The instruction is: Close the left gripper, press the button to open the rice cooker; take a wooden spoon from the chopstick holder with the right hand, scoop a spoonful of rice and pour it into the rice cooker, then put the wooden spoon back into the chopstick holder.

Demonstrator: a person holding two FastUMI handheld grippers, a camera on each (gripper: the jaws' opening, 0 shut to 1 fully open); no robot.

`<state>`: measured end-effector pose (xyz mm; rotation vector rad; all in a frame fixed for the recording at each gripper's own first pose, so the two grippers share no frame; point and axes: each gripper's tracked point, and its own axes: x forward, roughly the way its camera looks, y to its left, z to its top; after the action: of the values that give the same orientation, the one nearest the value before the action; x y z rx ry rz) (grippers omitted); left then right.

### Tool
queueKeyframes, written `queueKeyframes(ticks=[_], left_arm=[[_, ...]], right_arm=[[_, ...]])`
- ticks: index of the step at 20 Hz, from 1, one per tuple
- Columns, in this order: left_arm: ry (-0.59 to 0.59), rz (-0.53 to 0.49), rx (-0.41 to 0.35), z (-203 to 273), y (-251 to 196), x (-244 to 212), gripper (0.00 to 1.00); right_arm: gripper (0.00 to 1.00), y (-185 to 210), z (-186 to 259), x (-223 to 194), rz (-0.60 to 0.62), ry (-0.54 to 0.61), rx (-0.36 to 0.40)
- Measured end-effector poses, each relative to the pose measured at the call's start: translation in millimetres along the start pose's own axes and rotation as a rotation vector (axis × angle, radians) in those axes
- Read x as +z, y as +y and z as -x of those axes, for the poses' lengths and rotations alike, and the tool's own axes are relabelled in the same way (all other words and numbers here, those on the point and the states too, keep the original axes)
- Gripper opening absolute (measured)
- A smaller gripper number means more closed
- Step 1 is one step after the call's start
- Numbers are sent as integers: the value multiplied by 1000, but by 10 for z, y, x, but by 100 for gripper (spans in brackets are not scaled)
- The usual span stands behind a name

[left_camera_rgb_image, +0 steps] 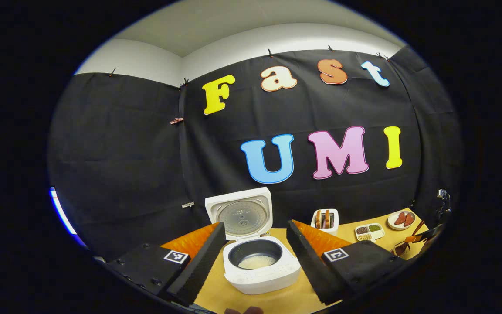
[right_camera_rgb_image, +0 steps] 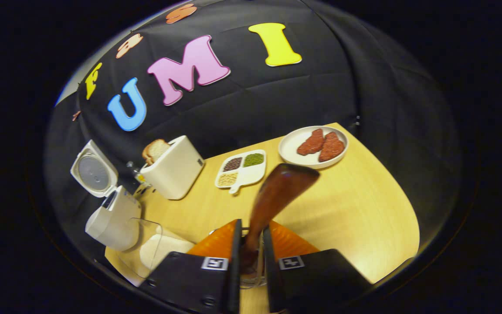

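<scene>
Black cloth walls enclose a pale wooden table (left_camera_rgb_image: pixel 251 301) on which the whole scene is laid.

Left gripper view: the left gripper (left_camera_rgb_image: pixel 255 257) is seen with its two fingers spread wide, framing the rice cooker (left_camera_rgb_image: pixel 262 268) that stands between them but apart from both. The cooker's lid (left_camera_rgb_image: pixel 240 213) is raised upright at the back, so the button step is judged complete, and a layer of rice (left_camera_rgb_image: pixel 257 261) lies in the dark inner pot. The gripper is held back from the cooker, presumably to leave the opening free. Farther right, a toaster (left_camera_rgb_image: pixel 325 220), a divided dish of grains (left_camera_rgb_image: pixel 369 231) and a plate of red pieces (left_camera_rgb_image: pixel 401 219) are set along the table.

Right gripper view: the right gripper (right_camera_rgb_image: pixel 251 257) is closed narrowly on the handle of the wooden spoon (right_camera_rgb_image: pixel 277 192), whose bowl points forward and upward. A glass rim, probably the chopstick holder (right_camera_rgb_image: pixel 251 283), is glimpsed just beneath the fingers, so the spoon is judged to be at the holder, either being returned or lifted out. A clear container of rice (right_camera_rgb_image: pixel 155 250) stands at the lower left, beside the open cooker.
</scene>
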<state>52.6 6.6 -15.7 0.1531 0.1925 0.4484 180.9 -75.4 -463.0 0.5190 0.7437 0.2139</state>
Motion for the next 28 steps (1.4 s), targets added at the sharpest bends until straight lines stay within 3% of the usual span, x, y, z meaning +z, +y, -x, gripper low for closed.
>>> queueKeyframes(ticks=[4, 10, 16, 22, 28], left_arm=[[-17, -43, 6, 90, -4, 22, 97], [-28, -3, -63, -7, 127, -51, 97], [-32, 46, -140, -188, 579, -210, 97], [-37, 51, -202, -407, 1094, -384, 97], [-9, 77, -251, -563, 1338, -536, 97]], right_arm=[[13, 110, 84, 17, 21, -33, 29], [10, 340, 448, 505, -1, -168, 5], [10, 1140, 971, 863, 93, -305, 34], [10, 2147, 909, 511, 277, -300, 45], [10, 2371, 225, -177, 488, -199, -44]])
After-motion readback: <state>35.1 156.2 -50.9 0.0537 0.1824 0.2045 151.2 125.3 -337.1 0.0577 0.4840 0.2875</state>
